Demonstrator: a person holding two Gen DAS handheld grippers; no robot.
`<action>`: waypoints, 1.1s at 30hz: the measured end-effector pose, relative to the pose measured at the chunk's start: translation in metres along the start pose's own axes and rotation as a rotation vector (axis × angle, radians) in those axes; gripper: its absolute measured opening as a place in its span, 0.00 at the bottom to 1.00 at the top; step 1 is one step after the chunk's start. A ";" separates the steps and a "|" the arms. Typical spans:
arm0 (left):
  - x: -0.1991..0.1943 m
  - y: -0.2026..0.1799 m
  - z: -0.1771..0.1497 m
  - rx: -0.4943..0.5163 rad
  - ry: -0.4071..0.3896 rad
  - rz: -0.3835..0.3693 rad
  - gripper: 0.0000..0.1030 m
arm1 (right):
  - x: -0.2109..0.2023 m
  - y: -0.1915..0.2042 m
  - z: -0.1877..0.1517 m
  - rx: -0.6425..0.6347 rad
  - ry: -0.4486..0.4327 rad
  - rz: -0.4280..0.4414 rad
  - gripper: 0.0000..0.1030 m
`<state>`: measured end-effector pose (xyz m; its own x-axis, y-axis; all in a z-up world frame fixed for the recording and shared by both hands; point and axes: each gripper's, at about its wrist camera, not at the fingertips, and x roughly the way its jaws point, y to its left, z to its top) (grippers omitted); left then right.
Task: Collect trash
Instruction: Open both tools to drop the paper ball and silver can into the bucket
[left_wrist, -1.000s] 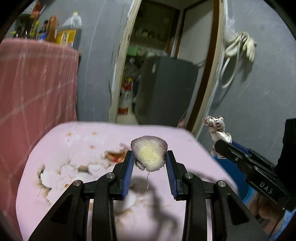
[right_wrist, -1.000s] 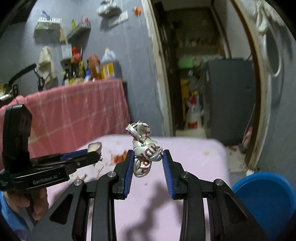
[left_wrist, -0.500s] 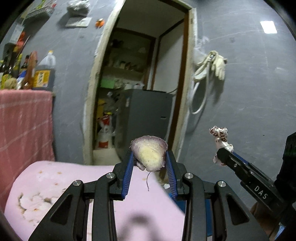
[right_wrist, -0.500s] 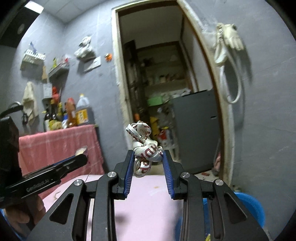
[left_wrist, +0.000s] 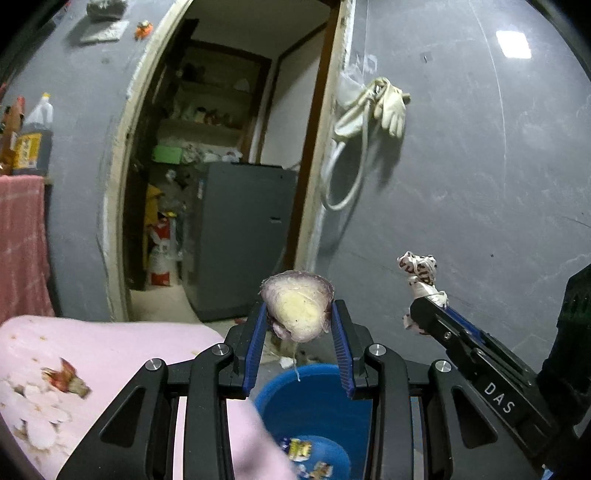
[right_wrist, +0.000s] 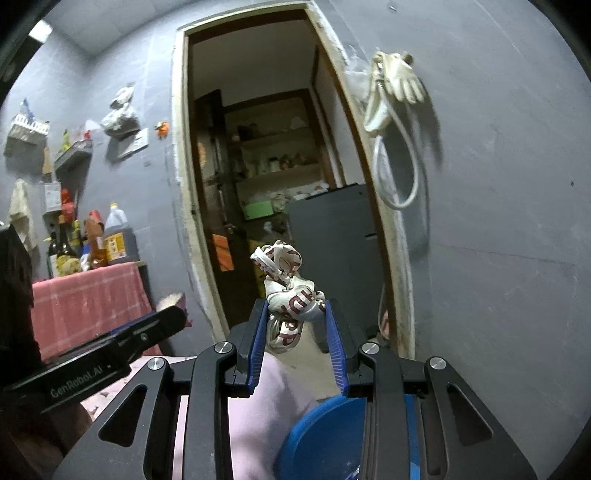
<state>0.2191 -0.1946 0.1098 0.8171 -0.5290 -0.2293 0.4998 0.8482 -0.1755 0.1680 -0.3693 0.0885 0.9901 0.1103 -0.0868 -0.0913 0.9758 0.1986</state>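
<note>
My left gripper (left_wrist: 297, 325) is shut on a purple-skinned onion piece (left_wrist: 297, 312) with a pale cut face, held in the air above a blue bin (left_wrist: 314, 417). My right gripper (right_wrist: 295, 325) is shut on a crumpled white wrapper (right_wrist: 286, 291) with red print, held above the bin's rim (right_wrist: 325, 428). In the left wrist view the right gripper (left_wrist: 424, 310) and its wrapper (left_wrist: 421, 269) show at the right. In the right wrist view the left gripper (right_wrist: 173, 314) shows at the left. The bin holds some wrappers (left_wrist: 303, 450).
A pink flowered tablecloth (left_wrist: 74, 369) with scraps (left_wrist: 66, 376) lies at lower left, its edge next to the bin. A counter with a red cloth (right_wrist: 85, 295) and bottles (right_wrist: 118, 236) stands far left. An open doorway (left_wrist: 221, 184) with a grey cabinet (left_wrist: 243, 240) is ahead. Gloves (left_wrist: 388, 103) hang on the wall.
Both grippers have swung right, off the pink table and over the blue bin, each keeping hold of its item. The bin has come into view below them.
</note>
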 end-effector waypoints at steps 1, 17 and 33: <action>0.006 -0.002 -0.002 -0.003 0.016 -0.007 0.30 | 0.000 -0.005 -0.001 0.007 0.010 -0.011 0.28; 0.093 -0.017 -0.054 -0.079 0.378 -0.063 0.30 | 0.026 -0.074 -0.040 0.152 0.302 -0.093 0.30; 0.119 -0.009 -0.071 -0.110 0.465 -0.037 0.38 | 0.033 -0.088 -0.043 0.187 0.330 -0.127 0.34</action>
<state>0.2912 -0.2673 0.0162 0.5715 -0.5372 -0.6204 0.4726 0.8335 -0.2863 0.2038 -0.4429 0.0259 0.9019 0.0760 -0.4252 0.0805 0.9376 0.3382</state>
